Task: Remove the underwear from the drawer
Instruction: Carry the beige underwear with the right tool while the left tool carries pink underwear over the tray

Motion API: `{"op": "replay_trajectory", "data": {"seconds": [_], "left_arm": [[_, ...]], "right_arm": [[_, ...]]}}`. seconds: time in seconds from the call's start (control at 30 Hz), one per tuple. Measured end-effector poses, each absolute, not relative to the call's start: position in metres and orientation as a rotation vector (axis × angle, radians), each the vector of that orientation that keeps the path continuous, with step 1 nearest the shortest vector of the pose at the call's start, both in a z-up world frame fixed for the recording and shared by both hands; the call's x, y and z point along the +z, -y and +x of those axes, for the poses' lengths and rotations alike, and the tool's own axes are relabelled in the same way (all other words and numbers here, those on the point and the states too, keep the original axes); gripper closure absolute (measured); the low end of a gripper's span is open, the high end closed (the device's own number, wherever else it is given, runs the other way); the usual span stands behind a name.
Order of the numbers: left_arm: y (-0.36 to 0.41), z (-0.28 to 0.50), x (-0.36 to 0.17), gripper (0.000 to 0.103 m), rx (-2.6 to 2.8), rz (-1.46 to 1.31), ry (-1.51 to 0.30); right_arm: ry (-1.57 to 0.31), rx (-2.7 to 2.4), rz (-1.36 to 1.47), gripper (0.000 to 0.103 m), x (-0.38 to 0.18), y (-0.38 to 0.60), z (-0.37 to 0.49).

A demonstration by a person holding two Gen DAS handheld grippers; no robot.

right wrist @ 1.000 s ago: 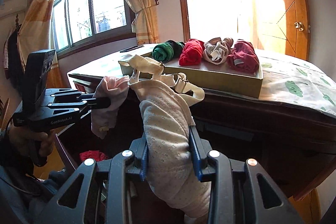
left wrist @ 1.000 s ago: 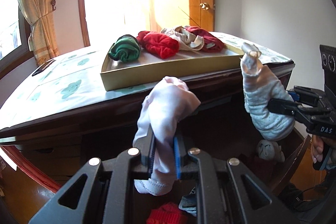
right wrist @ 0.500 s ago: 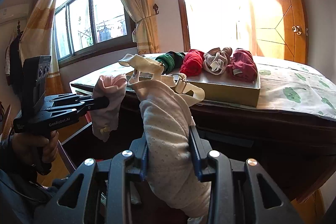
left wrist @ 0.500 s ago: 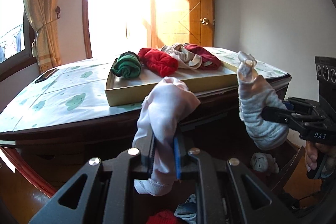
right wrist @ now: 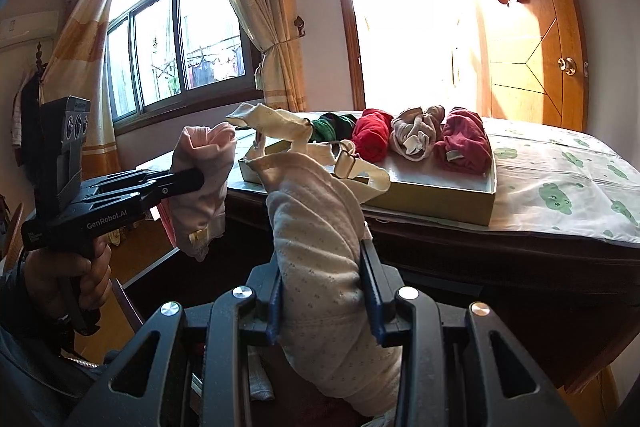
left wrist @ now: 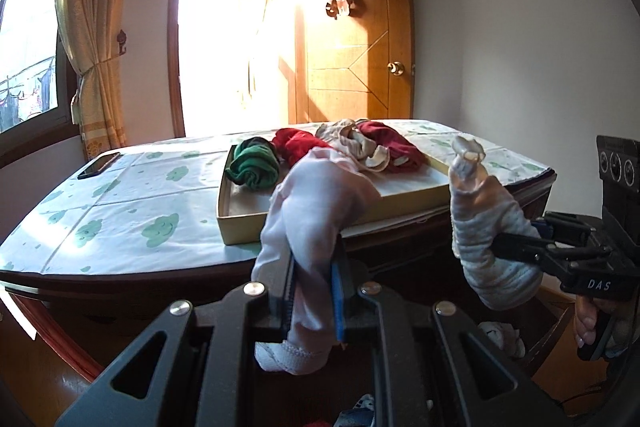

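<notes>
4 rolls (left wrist: 255, 167) in tray (left wrist: 240, 231); 2 held, maybe.

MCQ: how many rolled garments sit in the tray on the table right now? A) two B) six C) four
C: the tray holds a green roll, a red roll, a beige bundle and a dark red roll; both grippers' garments hang short of it.
</notes>
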State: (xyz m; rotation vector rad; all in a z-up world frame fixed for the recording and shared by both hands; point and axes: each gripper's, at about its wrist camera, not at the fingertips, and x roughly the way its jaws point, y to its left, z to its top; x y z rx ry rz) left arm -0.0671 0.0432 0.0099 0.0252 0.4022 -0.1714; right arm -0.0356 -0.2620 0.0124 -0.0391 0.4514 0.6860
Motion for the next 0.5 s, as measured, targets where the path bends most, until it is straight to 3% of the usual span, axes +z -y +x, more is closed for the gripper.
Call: {"op": "replay_trajectory", "data": {"seconds": [0.5], "left_arm": [[-0.04, -0.056, 0.037, 0.09, -0.156, 0.048, -0.375]], "right_arm": [[-0.434, 0.694, -0.029, 0.067, 0.028, 0.262, -0.029]]}}
